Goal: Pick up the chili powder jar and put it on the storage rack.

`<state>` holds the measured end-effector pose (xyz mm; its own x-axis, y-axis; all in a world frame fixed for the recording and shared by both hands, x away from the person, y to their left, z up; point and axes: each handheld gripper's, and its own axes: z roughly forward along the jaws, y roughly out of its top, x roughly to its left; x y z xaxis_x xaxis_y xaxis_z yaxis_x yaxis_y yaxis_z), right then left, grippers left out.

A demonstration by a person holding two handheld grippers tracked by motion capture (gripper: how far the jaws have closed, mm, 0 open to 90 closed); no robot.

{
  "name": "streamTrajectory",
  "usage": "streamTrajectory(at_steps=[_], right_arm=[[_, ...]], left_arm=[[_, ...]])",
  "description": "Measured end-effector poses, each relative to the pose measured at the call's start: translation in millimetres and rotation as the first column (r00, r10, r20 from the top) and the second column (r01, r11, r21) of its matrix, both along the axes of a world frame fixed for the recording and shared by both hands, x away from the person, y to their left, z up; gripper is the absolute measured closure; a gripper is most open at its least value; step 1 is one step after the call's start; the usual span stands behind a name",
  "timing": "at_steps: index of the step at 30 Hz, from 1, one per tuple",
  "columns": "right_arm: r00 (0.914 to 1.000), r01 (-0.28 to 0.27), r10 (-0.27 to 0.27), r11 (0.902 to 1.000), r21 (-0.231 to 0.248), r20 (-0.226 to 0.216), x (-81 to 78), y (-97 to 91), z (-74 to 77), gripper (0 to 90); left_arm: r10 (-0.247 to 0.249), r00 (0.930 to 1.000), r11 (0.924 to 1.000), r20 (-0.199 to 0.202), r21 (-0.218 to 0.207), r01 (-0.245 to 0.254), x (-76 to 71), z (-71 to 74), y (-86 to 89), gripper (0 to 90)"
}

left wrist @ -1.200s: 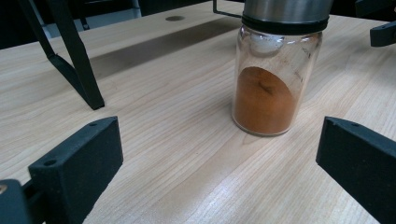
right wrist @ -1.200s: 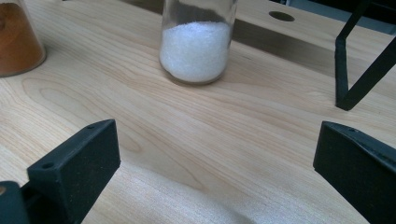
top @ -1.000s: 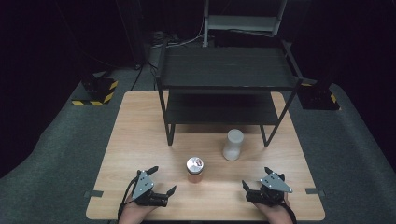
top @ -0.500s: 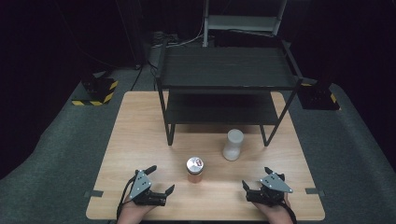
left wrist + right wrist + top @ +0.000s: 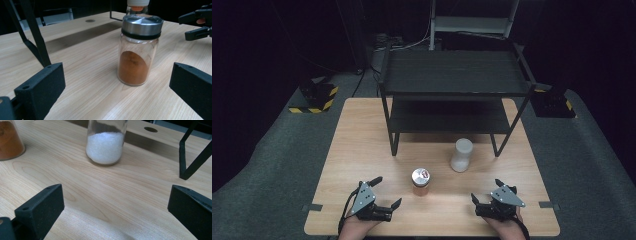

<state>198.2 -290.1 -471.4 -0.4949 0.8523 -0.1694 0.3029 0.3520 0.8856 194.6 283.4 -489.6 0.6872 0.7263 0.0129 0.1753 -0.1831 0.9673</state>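
A glass jar of orange-brown powder [image 5: 420, 181] with a metal lid stands upright near the table's front middle. A jar of white grains [image 5: 461, 154] with a white lid stands behind it to the right. My left gripper [image 5: 386, 191] rests open at the front left, its jaws spread wide with the orange jar [image 5: 136, 55] ahead between them, untouched. My right gripper [image 5: 486, 190] rests open at the front right. In the right gripper view the white jar [image 5: 106, 145] stands ahead and the orange jar [image 5: 10, 140] is at the far left.
A black two-level shelf rack [image 5: 457, 75] stands on the far half of the wooden table [image 5: 362, 140], its front legs just behind the jars. One rack leg [image 5: 192, 162] is close on the right. Dark floor surrounds the table.
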Motion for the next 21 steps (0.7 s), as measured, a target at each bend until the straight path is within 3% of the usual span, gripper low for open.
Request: streamTrajectory(at_steps=[12,13,14,15,21], right_arm=[[1.0000,-0.001,0.001,1.0000,0.004,0.000,-0.1,-0.7,-0.2,0.0],[1.0000,-0.001,0.001,1.0000,0.002,0.002,-0.2,-0.5,-0.3,0.0],[1.0000,-0.001,0.001,1.0000,0.002,0.002,-0.2,-0.5,-0.3,0.0],[1.0000,0.000,0.000,1.0000,0.002,0.002,-0.3,-0.4,-0.3,0.0],[1.0000,0.000,0.000,1.0000,0.005,0.001,-0.3,-0.7,-0.4,0.0]], left_arm=[[-0.007,0.9999,0.9999,0.012,-0.008,0.007,-0.5,13.4,-11.3,0.5],[-0.001,1.0000,0.9988,0.007,-0.050,0.001,-1.6,11.0,-17.9,0.5],[-0.001,1.0000,0.9988,0.007,-0.050,0.001,-1.6,11.0,-17.9,0.5],[-0.012,0.9998,0.9999,0.013,-0.006,0.012,0.0,16.9,-18.7,0.5],[-0.030,0.9994,0.9996,0.020,-0.003,0.030,3.2,21.4,-28.1,0.5]])
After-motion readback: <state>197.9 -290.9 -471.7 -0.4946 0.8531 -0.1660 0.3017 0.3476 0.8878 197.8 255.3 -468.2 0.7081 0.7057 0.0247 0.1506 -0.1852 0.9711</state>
